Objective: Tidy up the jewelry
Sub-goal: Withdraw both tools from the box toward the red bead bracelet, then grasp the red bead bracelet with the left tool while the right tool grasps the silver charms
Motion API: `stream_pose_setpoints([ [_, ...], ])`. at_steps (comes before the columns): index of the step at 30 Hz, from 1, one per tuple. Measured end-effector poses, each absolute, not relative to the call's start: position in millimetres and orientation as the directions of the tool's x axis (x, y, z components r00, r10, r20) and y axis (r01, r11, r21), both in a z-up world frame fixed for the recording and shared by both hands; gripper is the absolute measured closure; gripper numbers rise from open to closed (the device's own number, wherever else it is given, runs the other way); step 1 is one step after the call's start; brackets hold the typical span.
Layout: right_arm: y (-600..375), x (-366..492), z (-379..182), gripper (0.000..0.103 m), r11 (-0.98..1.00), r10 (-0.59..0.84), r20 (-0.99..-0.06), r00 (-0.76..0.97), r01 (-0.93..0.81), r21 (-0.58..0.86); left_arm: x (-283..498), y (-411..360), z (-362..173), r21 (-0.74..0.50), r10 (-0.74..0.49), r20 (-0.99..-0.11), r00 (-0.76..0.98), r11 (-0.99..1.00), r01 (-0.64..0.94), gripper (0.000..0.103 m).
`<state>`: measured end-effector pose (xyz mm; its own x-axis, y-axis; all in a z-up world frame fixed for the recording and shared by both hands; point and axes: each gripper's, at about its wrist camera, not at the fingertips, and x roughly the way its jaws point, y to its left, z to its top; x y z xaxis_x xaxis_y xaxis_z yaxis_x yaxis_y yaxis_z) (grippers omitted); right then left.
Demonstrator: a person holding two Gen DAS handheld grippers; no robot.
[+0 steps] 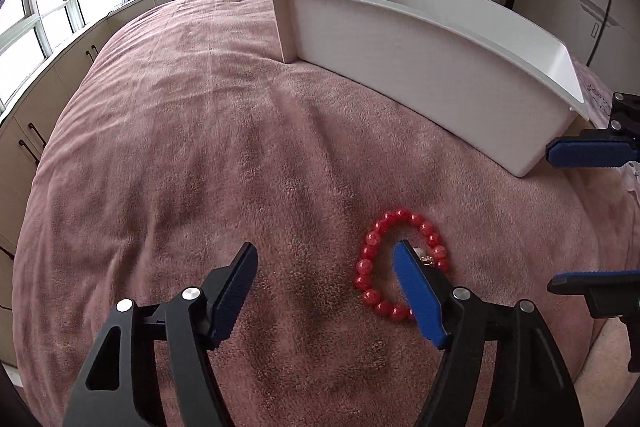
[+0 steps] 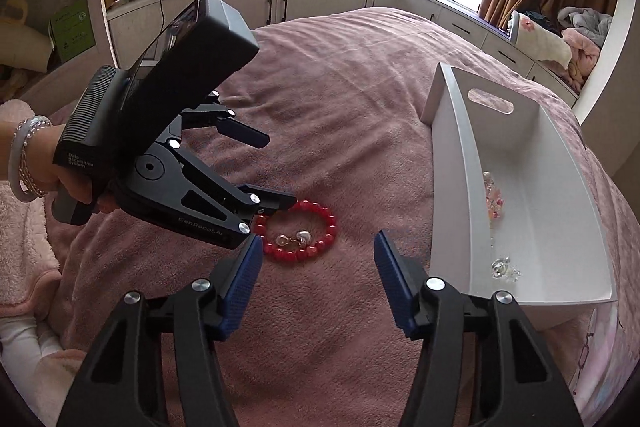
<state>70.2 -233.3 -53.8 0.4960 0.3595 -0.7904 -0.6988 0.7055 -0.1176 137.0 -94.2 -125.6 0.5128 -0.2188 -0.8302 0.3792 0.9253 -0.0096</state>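
Jewelry sorting is part done: a red bead bracelet [image 2: 298, 231] lies flat on the pink blanket [image 1: 180, 147], with a small silver-and-pearl trinket [image 2: 294, 239] resting inside its ring. The white tray [image 2: 560, 195] stands well to the right of it and already holds a pale beaded piece [image 2: 493, 197] and a clear ornament [image 2: 505, 267].

The left gripper [image 1: 326, 263] is spread wide and empty. In the left wrist view its right finger [image 1: 416, 291] reaches down inside the bracelet's loop, while the other finger sits well clear on bare blanket. The right gripper [image 2: 318, 247] is also spread wide and empty, hovering just short of the bracelet.

Judgement: the step in hand is picking up the bracelet with the left gripper. To do it well, the outer finger should close across the near arc of beads, pinching one strand against the inner finger, not the fabric. The plush pile may snag, so the tips should stay just at bead height. The trinket inside the loop appears loose; whether it is attached to the bracelet cannot be told, so a slow lift is advised.
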Motion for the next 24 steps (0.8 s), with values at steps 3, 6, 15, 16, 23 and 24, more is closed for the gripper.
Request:
stream_pose_setpoints([
  [3, -229.5, 77.0, -66.5, 0.047, 0.683, 0.361, -0.813, 0.458, -0.723, -0.104, 136.2, -94.3, -136.8, -0.035, -0.238, -0.842, 0.485, 0.92, 0.39, 0.04],
  [6, -226.5, 81.4, -81.1, 0.047, 0.67, 0.36, -0.829, 0.428, -0.737, -0.089, 132.6, -96.9, -142.6, -0.02, -0.238, -0.843, 0.483, 0.91, 0.413, 0.048],
  [15, -215.4, 107.5, -102.1, 0.061, 0.689, 0.415, -0.831, 0.37, -0.724, 0.022, 130.5, -91.4, -143.2, -0.036, -0.261, -0.841, 0.474, 0.901, 0.433, 0.059],
  [16, -212.3, 110.1, -104.1, 0.062, 0.687, 0.414, -0.834, 0.364, -0.726, 0.024, 130.1, -91.9, -143.4, -0.033, -0.26, -0.841, 0.475, 0.9, 0.434, 0.059],
  [23, -200.9, 127.4, -127.2, 0.066, 0.698, 0.363, -0.876, 0.317, -0.716, 0.03, 130.7, -86.2, -146.4, -0.071, -0.297, -0.829, 0.473, 0.896, 0.438, 0.059],
  [24, -199.8, 129.1, -128.7, 0.066, 0.696, 0.36, -0.881, 0.308, -0.717, 0.034, 130.4, -85.8, -146.5, -0.072, -0.299, -0.829, 0.472, 0.894, 0.442, 0.059],
])
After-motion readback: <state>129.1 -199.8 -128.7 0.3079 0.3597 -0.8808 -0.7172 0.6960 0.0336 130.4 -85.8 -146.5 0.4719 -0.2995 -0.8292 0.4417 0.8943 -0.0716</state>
